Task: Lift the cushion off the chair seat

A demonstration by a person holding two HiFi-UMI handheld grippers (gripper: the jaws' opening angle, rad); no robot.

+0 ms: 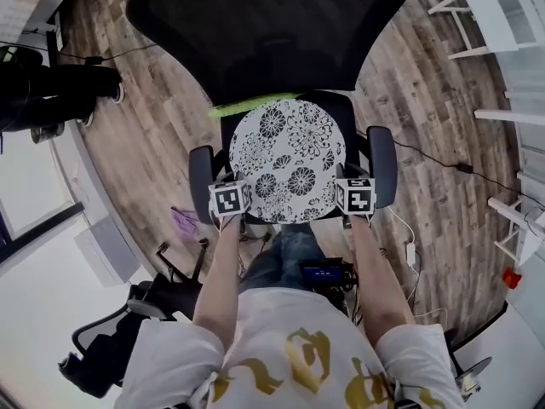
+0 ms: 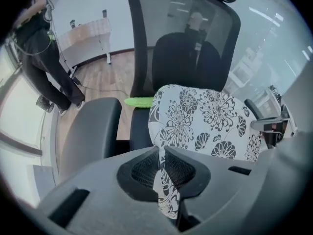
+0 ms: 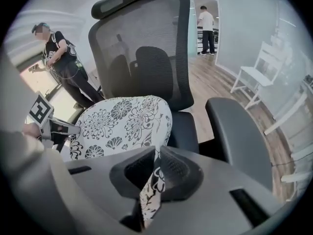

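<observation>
Left gripper (image 2: 161,155) clamped shut on floral cushion (image 1: 288,160) edge, by chair (image 1: 264,24) left armrest. Right gripper (image 3: 156,155) pinching opposite edge, by chair right armrest. Cushion held over chair seat, tilted against backrest.

White cushion (image 1: 288,160) black floral print; black chair (image 1: 268,24)

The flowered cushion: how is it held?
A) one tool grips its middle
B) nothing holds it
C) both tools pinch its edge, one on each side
C: the left tool and the right tool are each shut on a fold of the cushion.
</observation>
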